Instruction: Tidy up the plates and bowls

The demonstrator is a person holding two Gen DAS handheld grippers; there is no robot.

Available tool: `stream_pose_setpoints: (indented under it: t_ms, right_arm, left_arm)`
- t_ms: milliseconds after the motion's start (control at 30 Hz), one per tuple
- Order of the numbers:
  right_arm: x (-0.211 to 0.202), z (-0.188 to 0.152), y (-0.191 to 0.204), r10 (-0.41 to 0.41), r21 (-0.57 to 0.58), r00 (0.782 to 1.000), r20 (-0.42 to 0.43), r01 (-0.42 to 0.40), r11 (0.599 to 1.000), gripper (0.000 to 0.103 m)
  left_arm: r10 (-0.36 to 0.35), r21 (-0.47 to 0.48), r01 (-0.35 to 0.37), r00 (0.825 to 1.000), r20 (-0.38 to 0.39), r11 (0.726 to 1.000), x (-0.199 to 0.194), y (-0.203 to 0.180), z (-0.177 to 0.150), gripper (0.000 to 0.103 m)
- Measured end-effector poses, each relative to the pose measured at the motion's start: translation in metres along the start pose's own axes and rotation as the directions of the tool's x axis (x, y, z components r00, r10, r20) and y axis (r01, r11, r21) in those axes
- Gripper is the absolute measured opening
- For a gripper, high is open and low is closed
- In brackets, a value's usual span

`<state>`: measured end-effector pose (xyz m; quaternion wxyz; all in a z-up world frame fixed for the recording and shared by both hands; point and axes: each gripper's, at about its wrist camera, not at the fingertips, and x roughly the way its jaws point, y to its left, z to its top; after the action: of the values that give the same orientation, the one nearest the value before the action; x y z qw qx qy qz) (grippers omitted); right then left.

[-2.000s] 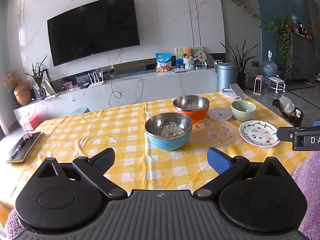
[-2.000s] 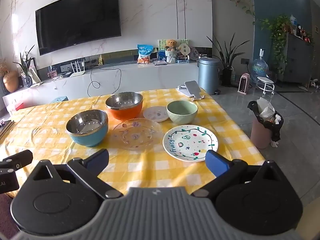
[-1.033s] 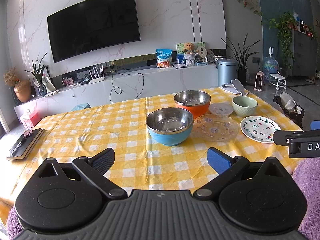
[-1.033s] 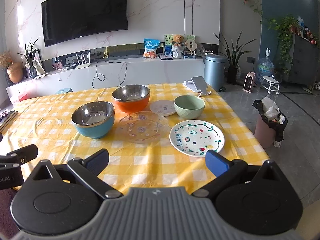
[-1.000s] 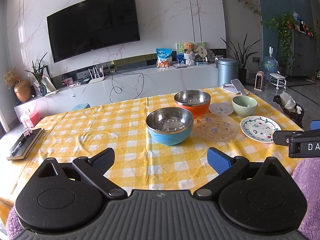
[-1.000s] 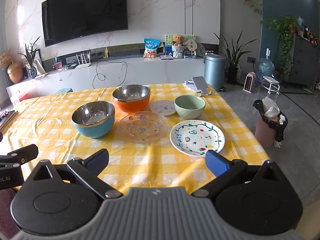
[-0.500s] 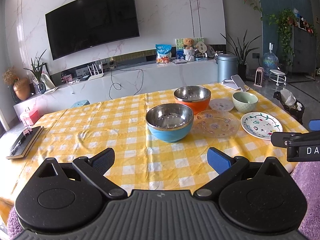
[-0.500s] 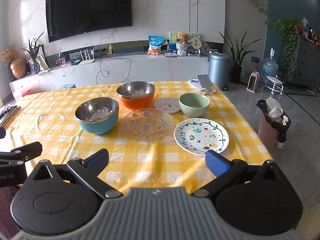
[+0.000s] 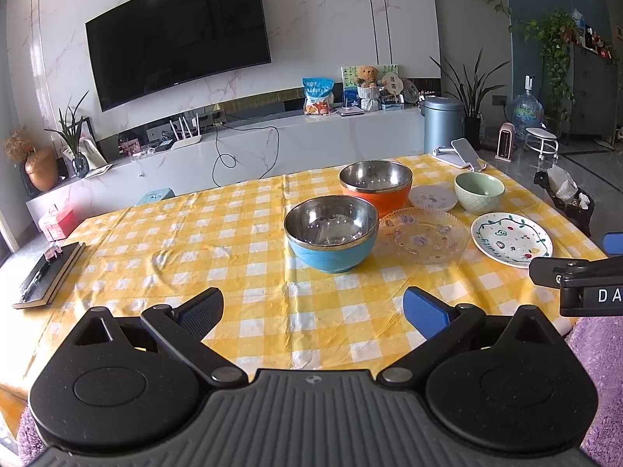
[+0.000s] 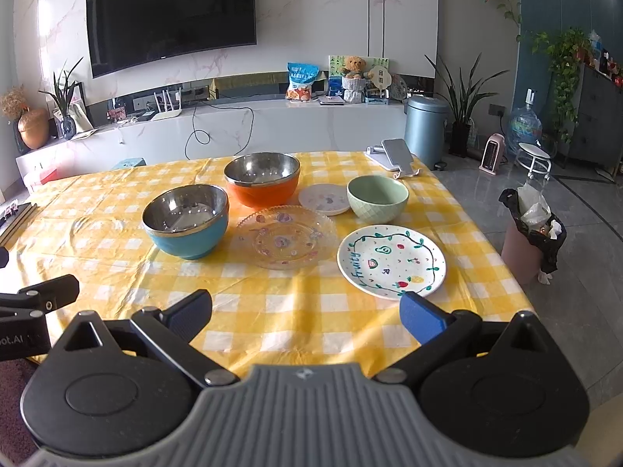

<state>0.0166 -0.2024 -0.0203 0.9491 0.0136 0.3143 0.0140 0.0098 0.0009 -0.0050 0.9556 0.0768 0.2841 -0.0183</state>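
On the yellow checked tablecloth (image 9: pixel 218 241) stand a blue steel-lined bowl (image 9: pixel 331 232) (image 10: pixel 186 221), an orange steel-lined bowl (image 9: pixel 375 185) (image 10: pixel 262 179) behind it, and a green bowl (image 9: pixel 479 192) (image 10: pixel 377 198). Between them lie a clear glass plate (image 9: pixel 423 235) (image 10: pixel 286 236), a small pale plate (image 9: pixel 433 198) (image 10: pixel 325 199) and a white painted plate (image 9: pixel 511 239) (image 10: pixel 391 260). My left gripper (image 9: pixel 313 311) is open, empty, over the near edge in front of the blue bowl. My right gripper (image 10: pixel 305 311) is open, empty, just short of the white plate.
A phone on a stand (image 10: pixel 394 154) sits at the table's far right corner. A dark book (image 9: pixel 48 270) lies at the left edge. Right of the table a lined waste bin (image 10: pixel 531 229) stands on the floor. A TV counter (image 9: pixel 249 144) runs behind.
Both grippers have risen and tilted a little, so the table and dishes sit lower and slightly nearer in view. The dishes have not moved and both grippers stay open.
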Motion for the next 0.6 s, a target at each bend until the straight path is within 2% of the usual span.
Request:
stream_pose_setpoints:
  t_ms: [600]
  right_arm:
    - [0.0038,0.0002,0.0016,-0.006,0.001,1.000,-0.019,0.006,1.000,0.101]
  left_arm:
    - [-0.009,0.001,0.009,0.999,-0.036,1.000,0.0025,0.0023,0.0026,0.103]
